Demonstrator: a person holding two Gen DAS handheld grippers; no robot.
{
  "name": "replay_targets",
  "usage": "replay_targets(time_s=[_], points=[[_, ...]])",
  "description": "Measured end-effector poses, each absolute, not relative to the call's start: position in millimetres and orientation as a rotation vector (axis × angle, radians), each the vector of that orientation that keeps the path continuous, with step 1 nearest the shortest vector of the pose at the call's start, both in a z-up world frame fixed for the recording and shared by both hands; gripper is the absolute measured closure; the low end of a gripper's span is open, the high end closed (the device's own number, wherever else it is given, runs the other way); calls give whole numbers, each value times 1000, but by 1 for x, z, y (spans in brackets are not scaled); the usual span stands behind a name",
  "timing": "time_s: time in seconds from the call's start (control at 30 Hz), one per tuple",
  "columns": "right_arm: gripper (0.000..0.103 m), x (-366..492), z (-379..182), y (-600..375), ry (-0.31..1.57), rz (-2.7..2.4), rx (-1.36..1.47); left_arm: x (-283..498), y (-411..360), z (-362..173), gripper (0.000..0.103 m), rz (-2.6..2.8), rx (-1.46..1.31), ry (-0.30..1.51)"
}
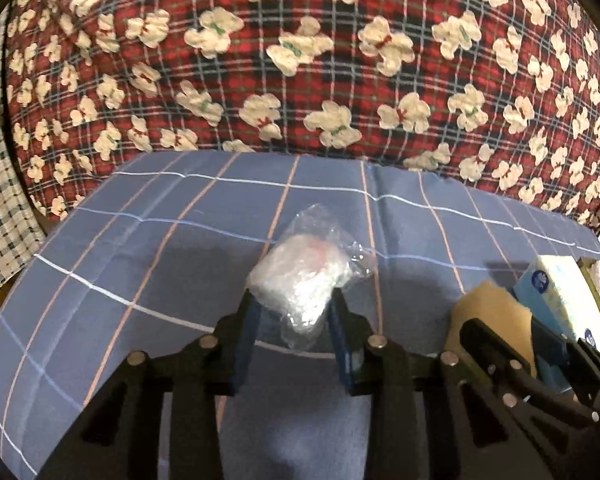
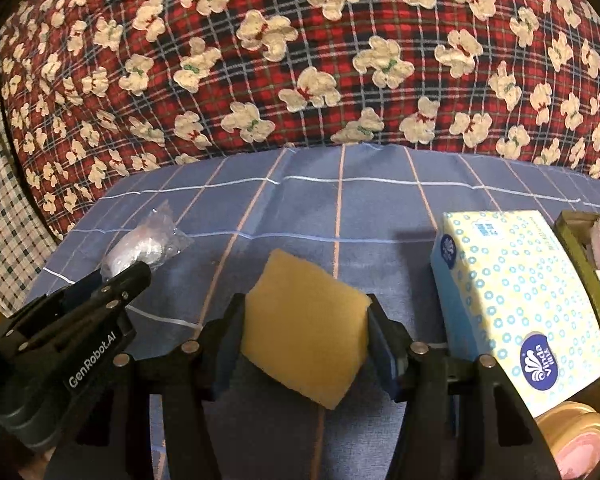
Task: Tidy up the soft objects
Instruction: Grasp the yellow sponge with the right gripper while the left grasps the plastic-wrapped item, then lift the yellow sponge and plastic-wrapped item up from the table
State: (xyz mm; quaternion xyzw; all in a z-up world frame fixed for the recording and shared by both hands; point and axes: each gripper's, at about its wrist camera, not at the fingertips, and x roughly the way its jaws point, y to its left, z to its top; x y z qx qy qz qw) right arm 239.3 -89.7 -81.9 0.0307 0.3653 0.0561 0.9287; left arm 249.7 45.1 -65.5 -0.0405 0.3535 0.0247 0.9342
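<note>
Sponge [image 2: 306, 328] in downward-tilted right claw [image 2: 306, 332]

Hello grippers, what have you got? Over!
Left gripper shut on plastic-wrapped packet. Right gripper shut on yellow sponge. Tissue box close on the right, beside the sponge. Over.

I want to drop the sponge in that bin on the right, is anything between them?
Yes. The tissue box lies between the yellow sponge, clamped in the right gripper, and the bin at the right edge.
</note>
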Motion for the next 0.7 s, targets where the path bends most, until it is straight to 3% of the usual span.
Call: replay_targets(time_s=[0.7], points=[[44, 215, -65, -89, 590, 171, 52, 210, 47, -46, 70, 130, -78, 547]])
